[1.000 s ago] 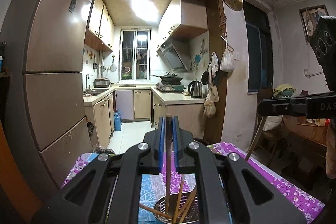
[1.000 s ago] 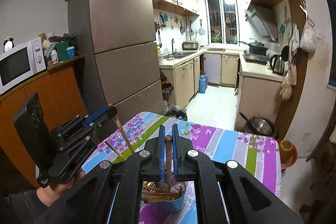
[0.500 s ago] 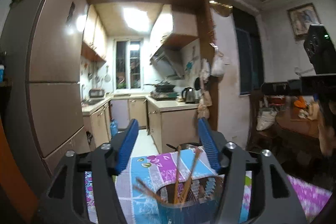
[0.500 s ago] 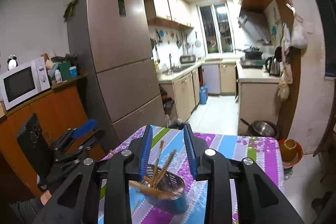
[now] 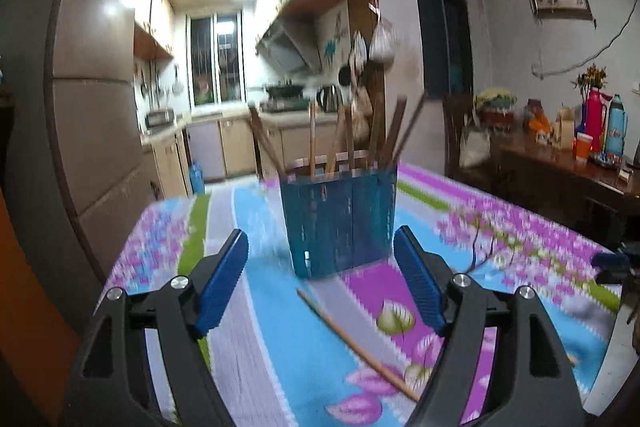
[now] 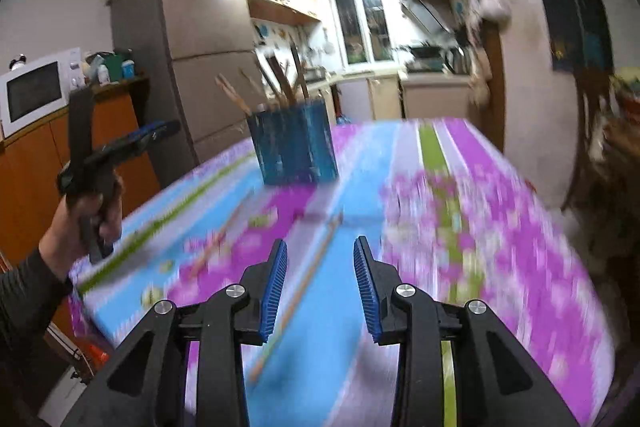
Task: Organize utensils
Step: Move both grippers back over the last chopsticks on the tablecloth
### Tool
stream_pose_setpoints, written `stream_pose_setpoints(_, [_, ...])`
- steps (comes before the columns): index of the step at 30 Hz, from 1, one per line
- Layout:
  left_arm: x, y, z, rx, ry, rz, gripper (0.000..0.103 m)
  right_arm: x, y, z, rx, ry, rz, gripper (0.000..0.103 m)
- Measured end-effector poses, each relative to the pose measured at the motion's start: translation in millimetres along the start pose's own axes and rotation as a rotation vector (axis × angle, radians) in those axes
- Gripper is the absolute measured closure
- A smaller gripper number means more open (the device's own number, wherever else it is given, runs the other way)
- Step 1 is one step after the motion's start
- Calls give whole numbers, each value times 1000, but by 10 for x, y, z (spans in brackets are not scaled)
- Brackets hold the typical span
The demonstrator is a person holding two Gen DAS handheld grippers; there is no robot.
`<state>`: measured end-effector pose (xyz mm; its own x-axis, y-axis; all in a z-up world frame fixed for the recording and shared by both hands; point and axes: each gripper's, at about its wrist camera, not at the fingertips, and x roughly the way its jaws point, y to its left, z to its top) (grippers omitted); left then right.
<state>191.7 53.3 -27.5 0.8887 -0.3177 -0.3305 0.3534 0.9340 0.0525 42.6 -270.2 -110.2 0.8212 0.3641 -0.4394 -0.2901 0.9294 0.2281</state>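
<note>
We are holding both tools over the table (image 5: 248, 347) with nothing in either: the left gripper (image 5: 322, 285) is spread wide, and the right gripper (image 6: 320, 289) is parted too, somewhat less. The blue holder (image 5: 340, 223) is standing upright on the floral cloth, already carrying a fan of chopsticks (image 5: 348, 135) leaning outward in several directions. Loose sticks are still lying flat on the cloth: one chopstick (image 5: 356, 345) is running diagonally between the left tool's fingers, and in the right wrist view another chopstick (image 6: 296, 297) is lying just left of the gap between the right tool's fingers, with a further one (image 6: 216, 243) to its left. Both views are smeared by motion, so we are not trusting exact positions. We are judging the task partly done, with pickup of a flat stick next. Risks we are noting: a thin round stick on soft cloth is likely to roll or pivot out from under closing pads; a grip near one end is likely to let it swing; and a stick lowered into the crowded holder could catch the leaning ones or tip the holder.
</note>
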Motion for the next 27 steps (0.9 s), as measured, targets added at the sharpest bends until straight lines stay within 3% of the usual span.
stream_pose_setpoints(5, [58,-39,-236,-3,61,-24,31,-135,247,-364,-11,-8,-9,67])
stream_pose_setpoints(11, [119,-143,-389,84,94,-48,30,6,610,-620,-60,-1,-31,67])
stream_pose_setpoints(15, [278,-84,-400,162,129,-140,25,128,632,-717,-51,2,-72,67])
stream_pose_setpoints(19, [559,-44,-452,336,222,-241,25,171,639,-734,-68,-10,-92,72])
stream_pose_setpoints(23, [764,13,-461,472,273,-348,25,189,597,-730,-70,-15,-74,73])
stream_pose_setpoints(27, [969,135,-401,565,281,-405,25,185,574,-730,-94,-8,-49,73])
